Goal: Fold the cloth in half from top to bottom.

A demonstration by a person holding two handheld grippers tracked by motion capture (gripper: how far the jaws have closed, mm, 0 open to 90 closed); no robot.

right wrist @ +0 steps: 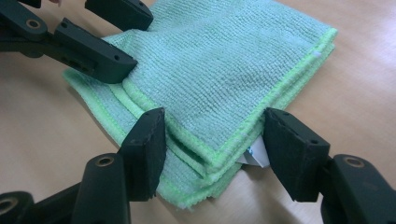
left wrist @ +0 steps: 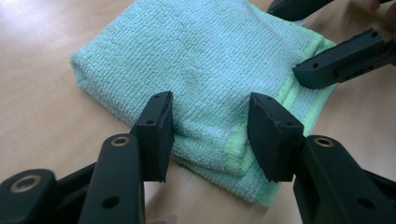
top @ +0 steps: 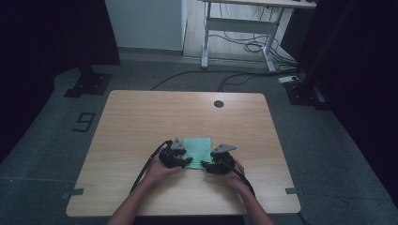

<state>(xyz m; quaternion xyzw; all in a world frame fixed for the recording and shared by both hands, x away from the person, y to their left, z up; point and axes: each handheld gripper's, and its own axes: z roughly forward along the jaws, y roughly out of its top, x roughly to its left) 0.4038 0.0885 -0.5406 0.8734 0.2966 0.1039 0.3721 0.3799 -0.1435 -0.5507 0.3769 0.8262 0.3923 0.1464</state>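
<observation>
The high view looks forward and down on the pale wooden table (top: 141,122) from above. Each gripper view rides low and close, facing the folded green terry cloth (left wrist: 205,60) from opposite corners, sharing it.

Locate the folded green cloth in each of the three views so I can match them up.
High view: the green cloth lies near the table's front middle, between the two grippers.
Left gripper view: it runs from upper centre down between the black jaws.
Right gripper view: it spreads across the centre, its near corner between the jaws.
Shared landmark: the cloth's bright green stitched edge.
</observation>
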